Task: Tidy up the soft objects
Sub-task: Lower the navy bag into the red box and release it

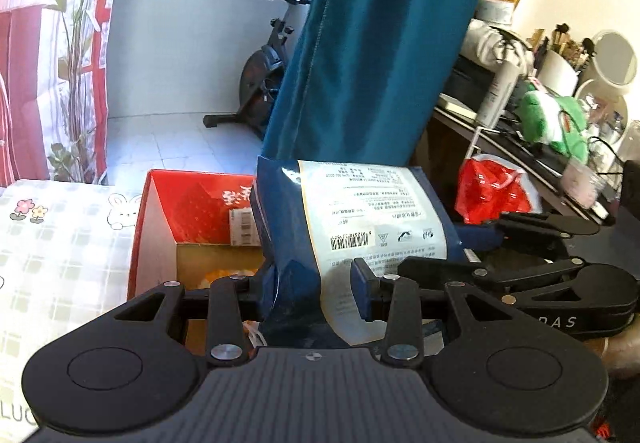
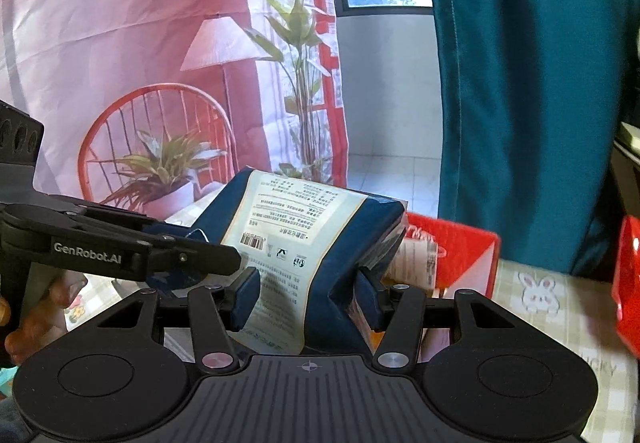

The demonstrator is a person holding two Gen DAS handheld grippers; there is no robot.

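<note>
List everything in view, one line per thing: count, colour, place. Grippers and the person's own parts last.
Soft pack: one, dark blue with pale printed label, held up above the red box, between both sets of jaws.
Red box: one, red outside, open, on the checked cloth behind the pack.
Checked cloth: one, pale with bunny and flower prints, covering the surface.
Curtain: one, teal, hanging behind.
Exercise bike: one, black, by the white wall.
Red bag: one, hanging off the cluttered desk.
Round mirror: one, white, on the desk.
Left gripper: black, shut on the pack.
Right gripper: black, shut on the pack.
Hand: holding the left gripper.
</note>
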